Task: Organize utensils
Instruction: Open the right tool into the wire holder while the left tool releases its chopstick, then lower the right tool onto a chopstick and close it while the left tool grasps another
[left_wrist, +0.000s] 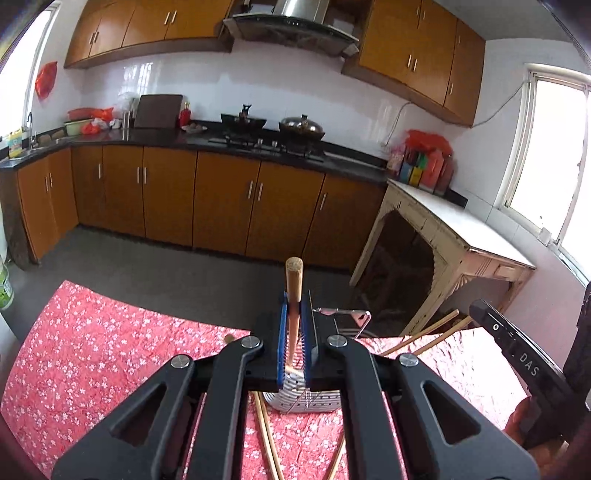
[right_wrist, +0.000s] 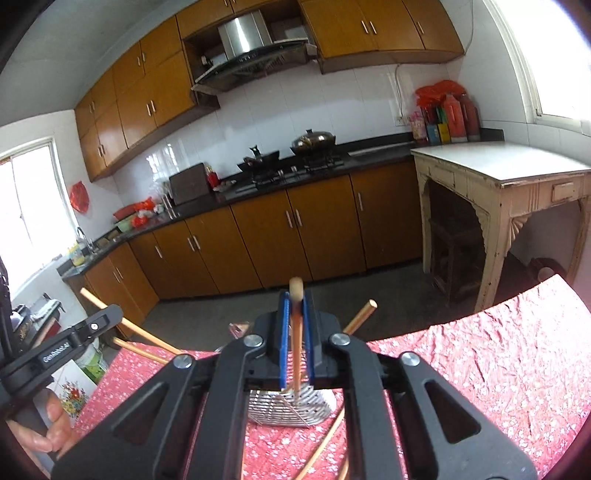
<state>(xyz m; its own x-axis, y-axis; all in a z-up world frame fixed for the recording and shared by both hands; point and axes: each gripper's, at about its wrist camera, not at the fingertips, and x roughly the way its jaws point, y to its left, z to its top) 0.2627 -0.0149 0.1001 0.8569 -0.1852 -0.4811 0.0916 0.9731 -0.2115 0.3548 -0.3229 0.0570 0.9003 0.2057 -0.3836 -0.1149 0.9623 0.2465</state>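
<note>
My left gripper (left_wrist: 294, 325) is shut on a wooden chopstick (left_wrist: 294, 280) that stands upright between the blue pads, its lower end in a perforated metal utensil holder (left_wrist: 306, 400) on the red floral tablecloth (left_wrist: 96, 350). My right gripper (right_wrist: 296, 325) is shut on another wooden chopstick (right_wrist: 296, 291), also upright over the same metal holder (right_wrist: 291, 408). Loose chopsticks lean out of the holder in the left wrist view (left_wrist: 428, 332) and in the right wrist view (right_wrist: 360, 314). The right gripper's body (left_wrist: 517, 354) shows at the right of the left wrist view.
The table's far edge drops to a grey floor (left_wrist: 177, 273). Brown kitchen cabinets (left_wrist: 221, 199) and a stove with pans (left_wrist: 273, 129) stand behind. A worn white side table (left_wrist: 454, 229) stands at the right. A hand (right_wrist: 40, 432) holds the left gripper's handle.
</note>
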